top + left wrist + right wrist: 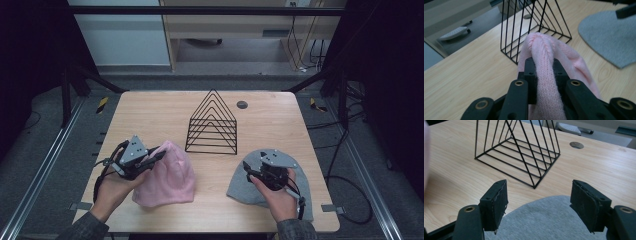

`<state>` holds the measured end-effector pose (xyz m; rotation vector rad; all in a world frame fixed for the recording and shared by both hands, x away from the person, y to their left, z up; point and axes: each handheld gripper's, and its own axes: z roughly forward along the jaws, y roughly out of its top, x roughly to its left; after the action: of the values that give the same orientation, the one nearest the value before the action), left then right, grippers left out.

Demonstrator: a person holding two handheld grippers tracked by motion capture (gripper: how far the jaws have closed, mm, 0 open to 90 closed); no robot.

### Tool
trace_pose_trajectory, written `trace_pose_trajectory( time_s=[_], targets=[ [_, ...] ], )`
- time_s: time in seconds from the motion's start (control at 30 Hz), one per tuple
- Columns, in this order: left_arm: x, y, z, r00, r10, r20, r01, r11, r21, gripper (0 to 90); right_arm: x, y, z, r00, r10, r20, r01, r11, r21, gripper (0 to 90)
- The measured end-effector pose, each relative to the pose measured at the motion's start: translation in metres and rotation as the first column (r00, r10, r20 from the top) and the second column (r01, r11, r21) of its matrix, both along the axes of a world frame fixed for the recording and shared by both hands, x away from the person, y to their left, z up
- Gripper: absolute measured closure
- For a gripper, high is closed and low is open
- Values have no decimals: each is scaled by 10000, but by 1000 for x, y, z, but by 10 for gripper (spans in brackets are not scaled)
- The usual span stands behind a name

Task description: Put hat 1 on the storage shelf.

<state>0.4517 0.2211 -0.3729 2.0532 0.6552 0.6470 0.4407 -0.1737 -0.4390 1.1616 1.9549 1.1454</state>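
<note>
A pink knit hat (170,176) lies at the table's front left, its upper edge lifted off the wood. My left gripper (159,155) is shut on that edge; in the left gripper view a fold of the pink hat (544,65) is pinched between the two black pads (530,72). A grey knit hat (240,185) lies flat at the front right. My right gripper (248,170) hovers over it, open, and in the right gripper view the grey hat (544,220) lies below and between the spread pads (496,202).
A black wire rack (212,125) shaped like a triangle stands in the middle of the wooden table (150,115), just beyond both hats. A small round grommet (242,104) sits in the tabletop behind it. Black frame posts flank the table.
</note>
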Motion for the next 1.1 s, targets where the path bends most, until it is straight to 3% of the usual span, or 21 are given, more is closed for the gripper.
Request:
trace_pose_trajectory(
  time_s=[0.07, 0.17, 0.27, 0.37, 0.47, 0.53, 0.6, 0.7, 0.8, 0.87, 1.0, 1.07, 1.1],
  targets=[
    [2, -3, 3, 9999, -34, 127, 36, 9999, -160, 784, 1, 3, 2, 9999, 122, 22, -123, 9998, 159, 319],
    [6, -6, 8, 9996, -180, 197, 183, 9997, -161, 784, 1, 9, 8, 9990, 377, 219, -380, 9992, 129, 334],
    [8, -7, 16, 9992, -348, 202, 357, 9985, -420, 783, 3, 19, 13, 9958, 843, 359, -844, 9964, 19, 358],
    [10, -7, 23, 9985, -472, 284, 482, 9983, -338, 783, 3, 33, 16, 9898, 1388, 311, -1389, 9903, 33, 370],
    [13, -6, 28, 9981, -442, 429, 459, 9982, -395, 783, 3, 50, 19, 9806, 1928, 341, -1917, 9808, -349, 383],
    [15, -5, 31, 9980, -403, 481, 422, 9983, -403, 782, 3, 62, 19, 9706, 2398, 207, -2385, 9697, -530, 387],
    [16, -2, 37, 9988, -316, 380, 342, 9969, -714, 782, 3, 73, 18, 9594, 2821, -35, -2821, 9589, -290, 388],
    [17, 0, 45, 9988, -232, 441, 266, 9965, -797, 782, 5, 91, 16, 9351, 3499, -558, -3489, 9368, 272, 384],
    [19, -1, 55, 9989, -236, 402, 269, 9960, -852, 781, 8, 112, 11, 9105, 4002, -1038, -3999, 9162, 239, 364],
    [18, -1, 60, 9985, -284, 478, 325, 9957, -870, 781, 12, 124, 8, 8997, 4149, -1356, -4149, 9094, 296, 353],
    [19, 1, 71, 9984, -256, 512, 305, 9948, -976, 780, 24, 141, 2, 8873, 4227, -1844, -4224, 9054, 429, 329],
    [19, 2, 74, 9986, -195, 499, 248, 9938, -1081, 780, 28, 148, 1, 8824, 4271, -1972, -4279, 9029, 410, 362],
    [20, 4, 75, 9987, -188, 484, 240, 9938, -1084, 779, 29, 150, 1, 8808, 4310, -1959, -4310, 9012, 448, 444]
  ],
)
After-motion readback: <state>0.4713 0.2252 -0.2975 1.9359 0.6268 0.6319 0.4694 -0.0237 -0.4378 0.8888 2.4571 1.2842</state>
